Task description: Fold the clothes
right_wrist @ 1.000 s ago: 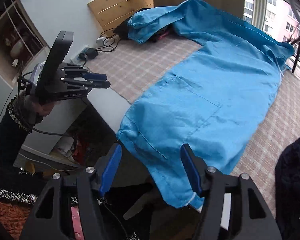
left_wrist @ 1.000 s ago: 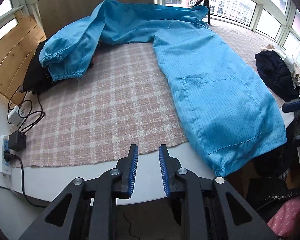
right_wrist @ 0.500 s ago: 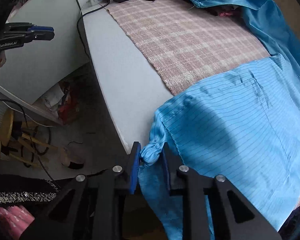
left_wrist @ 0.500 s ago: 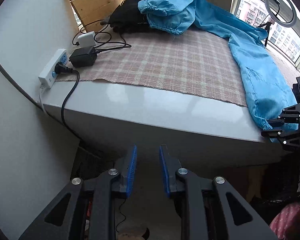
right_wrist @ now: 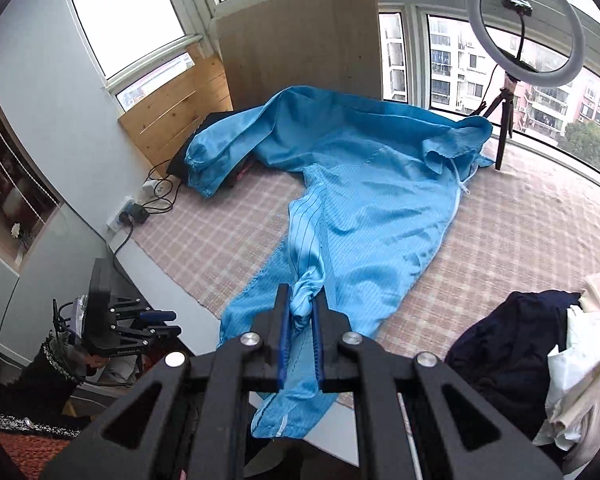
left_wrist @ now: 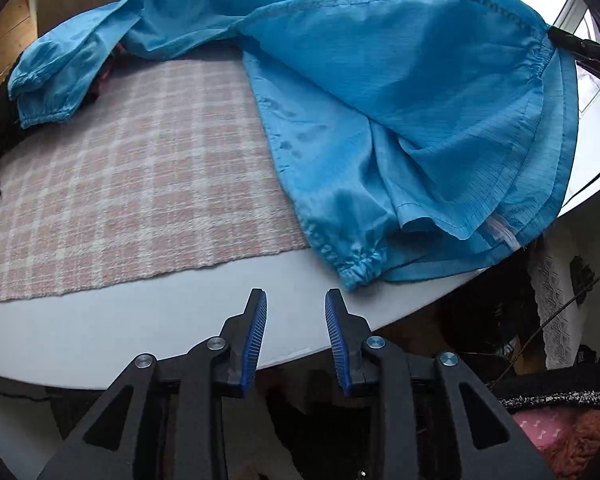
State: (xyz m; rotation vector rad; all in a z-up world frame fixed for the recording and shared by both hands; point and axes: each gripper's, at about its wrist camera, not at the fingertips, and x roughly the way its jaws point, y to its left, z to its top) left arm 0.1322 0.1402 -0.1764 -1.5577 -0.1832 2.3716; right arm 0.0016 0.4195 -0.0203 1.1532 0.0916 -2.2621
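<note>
So the biggest thing here is the white table (left_wrist: 148, 320), mostly covered by a pink and white plaid cloth (left_wrist: 140, 184) that stops short of the near edge. Spread across that is the blue striped garment (right_wrist: 360, 216), some kind of long work coat, running from the far side by the windows down to the near edge of the table, with one sleeve (right_wrist: 220, 156) flopped over a dark bundle at the far left corner. In the left wrist view a big flap of it is lifted up off the table on the right side, and an elastic cuff (left_wrist: 360, 266) lies on the bare white strip just beyond the left gripper (left_wrist: 296, 340). That one has nothing between its blue pads, the jaws are opening and sit at a moderate gap over the table edge. The right gripper (right_wrist: 300, 344) is closing down tight on a bunched bit of the garment's edge, fabric squeezed right between the pads and the rest hanging below. Off to the right there's a pile of dark and cream clothes (right_wrist: 540, 352), and a ring light (right_wrist: 524, 24) stands by the window.
</note>
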